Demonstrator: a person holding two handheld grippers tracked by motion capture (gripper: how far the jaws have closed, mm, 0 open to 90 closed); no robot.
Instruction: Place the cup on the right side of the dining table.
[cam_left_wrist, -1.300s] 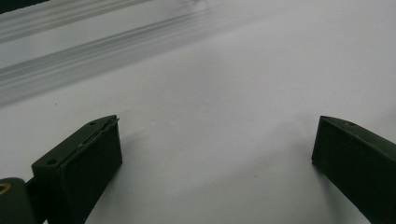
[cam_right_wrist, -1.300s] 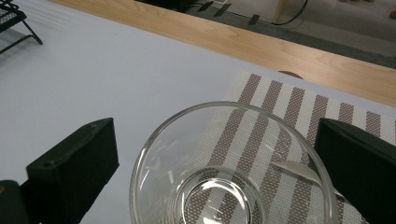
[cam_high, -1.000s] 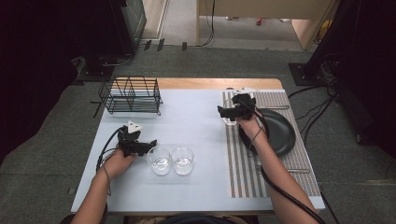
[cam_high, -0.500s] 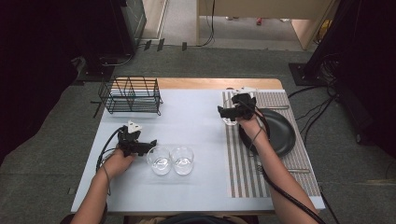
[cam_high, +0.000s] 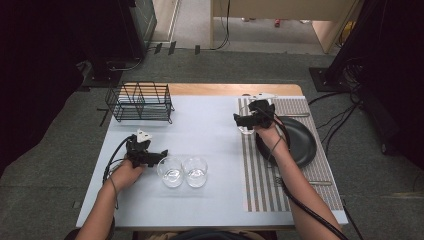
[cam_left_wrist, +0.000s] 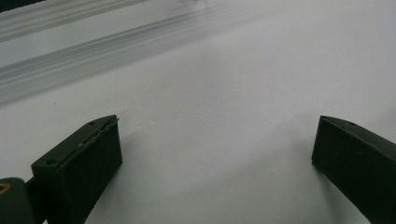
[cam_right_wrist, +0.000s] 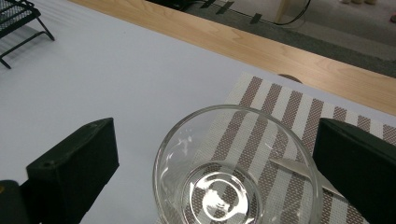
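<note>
Grey carpet is surrounding the white table (cam_high: 215, 200) that we are inspecting from the high view. Starting at the left, a black wire rack (cam_high: 140, 101) is standing near the far edge, and we are finding nothing in it. Nearer the person, our left gripper (cam_high: 159, 157) is resting low on the table with its jaws standing wide apart; in the left gripper view they are framing bare white surface only. Just to its right, two clear glasses (cam_high: 171, 171) are sitting side by side, touching or nearly so, both upright and looking empty.

Moving right, a striped mat (cam_high: 260, 190) is covering that side of the table, with a dark plate (cam_high: 300, 145) lying on it. Our right gripper (cam_high: 244, 121) is hovering at the mat's left edge with its jaws spread wide around a third clear glass (cam_right_wrist: 236, 172), upright and empty, standing on the mat's edge. We cannot tell whether the jaws are touching it.

That glass is cut off at the bottom of the right gripper view, and the hand is largely covering it from above. It is looking clean and transparent, with a thick round base.
</note>
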